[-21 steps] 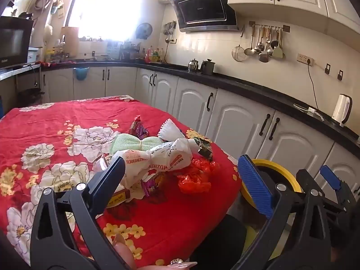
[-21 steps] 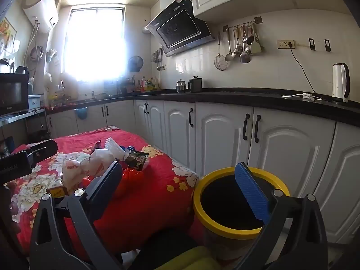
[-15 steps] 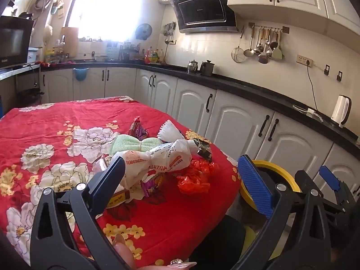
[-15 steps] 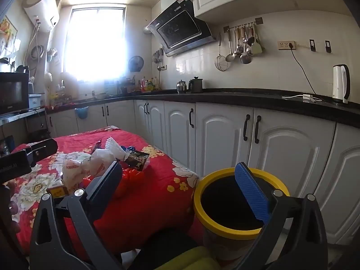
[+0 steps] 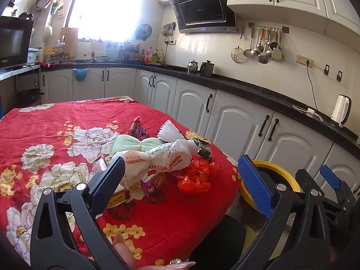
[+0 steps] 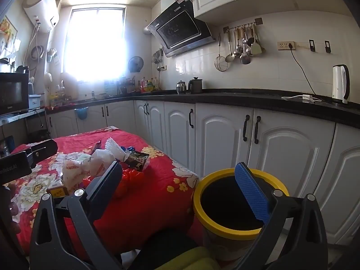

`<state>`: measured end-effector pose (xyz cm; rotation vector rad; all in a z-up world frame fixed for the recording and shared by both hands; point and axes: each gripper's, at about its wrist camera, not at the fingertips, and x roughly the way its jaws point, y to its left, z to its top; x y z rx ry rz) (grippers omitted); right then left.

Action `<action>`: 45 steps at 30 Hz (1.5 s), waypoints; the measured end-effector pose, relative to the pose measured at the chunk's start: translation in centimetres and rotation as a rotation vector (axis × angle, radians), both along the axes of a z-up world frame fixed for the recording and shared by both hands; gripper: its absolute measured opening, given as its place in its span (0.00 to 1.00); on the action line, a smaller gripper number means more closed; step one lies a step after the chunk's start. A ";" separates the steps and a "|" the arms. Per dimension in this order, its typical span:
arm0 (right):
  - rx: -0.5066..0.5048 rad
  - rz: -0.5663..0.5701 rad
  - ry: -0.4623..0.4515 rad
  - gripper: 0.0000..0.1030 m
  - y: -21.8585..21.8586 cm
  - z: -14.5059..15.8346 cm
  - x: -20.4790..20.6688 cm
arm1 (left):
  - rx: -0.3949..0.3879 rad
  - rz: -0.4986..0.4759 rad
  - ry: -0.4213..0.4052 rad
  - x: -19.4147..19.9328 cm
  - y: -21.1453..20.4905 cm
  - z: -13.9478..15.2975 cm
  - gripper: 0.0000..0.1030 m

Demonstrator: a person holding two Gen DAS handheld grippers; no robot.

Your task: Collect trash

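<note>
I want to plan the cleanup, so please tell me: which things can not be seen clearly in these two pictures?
- Bottom of the yellow-rimmed bin: dark inside in the right view; whether it holds anything cannot be told. In the left view the left tool covers most of it.
- Small box: half behind a tool finger, print too small to read.
- Trash under the white bag: partly covered.
- Window area: overexposed in both views.

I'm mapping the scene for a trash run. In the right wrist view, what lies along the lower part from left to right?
White printed bag → red plastic bag → red tablecloth's bare corner → yellow-rimmed bin.
</note>
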<state>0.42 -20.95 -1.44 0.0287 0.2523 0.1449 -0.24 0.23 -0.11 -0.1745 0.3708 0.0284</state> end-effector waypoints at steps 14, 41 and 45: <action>0.000 -0.003 0.000 0.94 -0.1 0.3 -0.2 | 0.001 0.000 0.003 0.1 0.3 0.2 0.89; -0.015 0.035 0.024 0.94 0.9 -0.4 0.5 | -0.009 0.034 0.014 0.5 1.5 -0.3 0.89; -0.032 0.075 0.045 0.94 1.9 -0.4 1.1 | -0.029 0.066 0.026 0.8 2.6 -0.4 0.89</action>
